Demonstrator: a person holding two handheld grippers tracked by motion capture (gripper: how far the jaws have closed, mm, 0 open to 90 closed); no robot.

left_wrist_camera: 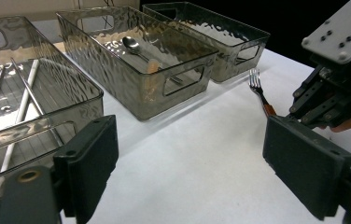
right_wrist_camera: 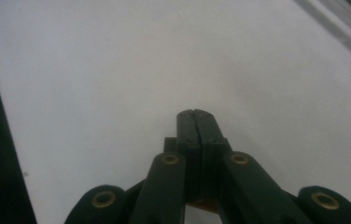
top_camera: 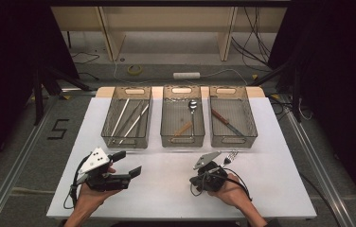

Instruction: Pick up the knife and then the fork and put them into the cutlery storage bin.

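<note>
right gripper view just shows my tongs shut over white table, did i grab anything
Observer: Yes. The left gripper view shows a silver fork with a brown handle pinched by its handle in your right tongs, tines sticking out to the side.
Operator: whats past the fork
Observer: The high view shows the right-hand smoky clear plastic bin just beyond the tines, with a brown-handled utensil lying inside it.
Operator: other hand in the way
Observer: No. The left tongs are open and hold nothing, well off to the left on the table.
</note>
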